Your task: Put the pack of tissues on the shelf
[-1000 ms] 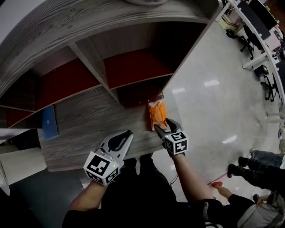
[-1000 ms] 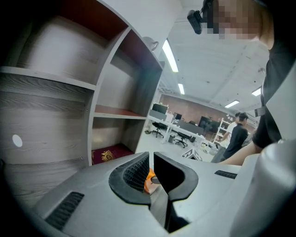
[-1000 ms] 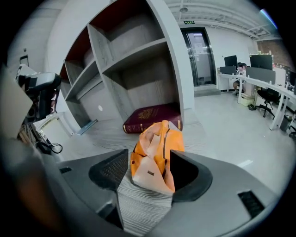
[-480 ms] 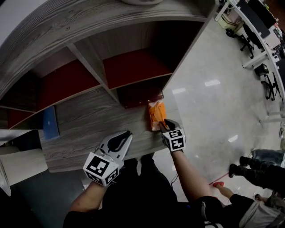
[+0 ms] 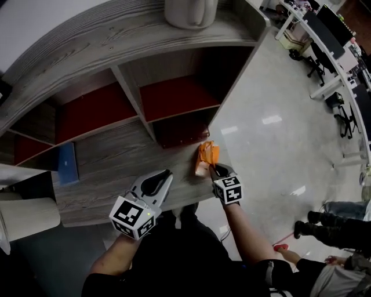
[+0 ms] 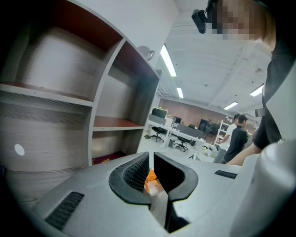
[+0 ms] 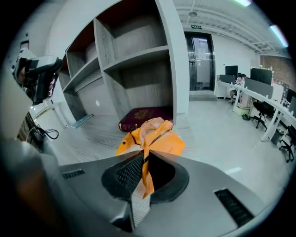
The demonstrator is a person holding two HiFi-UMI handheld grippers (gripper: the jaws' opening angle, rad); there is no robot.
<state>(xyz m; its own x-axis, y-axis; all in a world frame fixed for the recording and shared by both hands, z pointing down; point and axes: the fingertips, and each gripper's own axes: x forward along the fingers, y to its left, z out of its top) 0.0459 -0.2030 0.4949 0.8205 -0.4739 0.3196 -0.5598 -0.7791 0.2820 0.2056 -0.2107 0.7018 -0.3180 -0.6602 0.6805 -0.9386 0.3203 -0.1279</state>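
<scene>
You see an orange pack of tissues (image 5: 206, 156), a grey wood-grain shelf (image 5: 116, 152) with red backs, and a maroon book (image 7: 143, 117).

White container (image 5: 190, 13) cut by top edge; book (image 7: 138, 115) partly behind tissue pack (image 7: 159, 141).

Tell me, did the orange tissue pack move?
Yes. The tissue pack, earlier flat on the ledge by the dark red book, is now pinched up by the right gripper.

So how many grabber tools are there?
2. The left gripper hangs over the wooden ledge near its front edge, jaws together on nothing. The right gripper pinches the orange tissue pack near the ledge's right end. None seem hidden.
</scene>
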